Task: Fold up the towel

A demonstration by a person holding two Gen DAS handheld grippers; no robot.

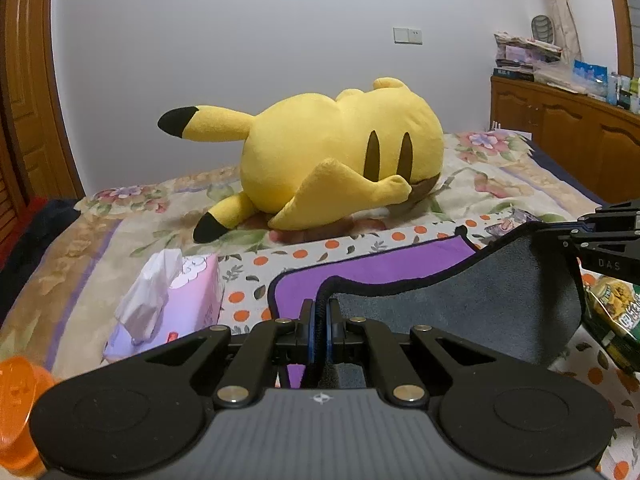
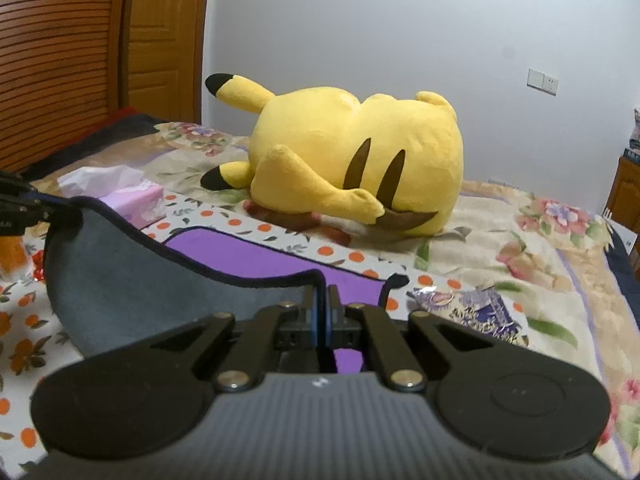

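Observation:
The towel [image 1: 460, 300] is purple on one face and grey on the other, with a dark hem. It lies on the bed with its near edge lifted, grey side toward me. My left gripper [image 1: 320, 308] is shut on the towel's near left corner. My right gripper [image 2: 322, 296] is shut on the near right corner of the towel [image 2: 132, 280]. Both corners hang raised above the purple part [image 2: 256, 256] still lying flat. The right gripper also shows in the left wrist view [image 1: 600, 236], the left one at the left edge of the right wrist view [image 2: 20, 208].
A large yellow plush [image 1: 340, 160] lies on the floral bedspread [image 1: 500, 184] behind the towel. A pink tissue box [image 1: 168, 300] sits left, an orange cup [image 1: 16, 408] nearer left. A snack bag [image 1: 616, 320] and a purple wrapper [image 2: 472, 308] lie right. Wooden cabinets [image 1: 568, 128] stand right.

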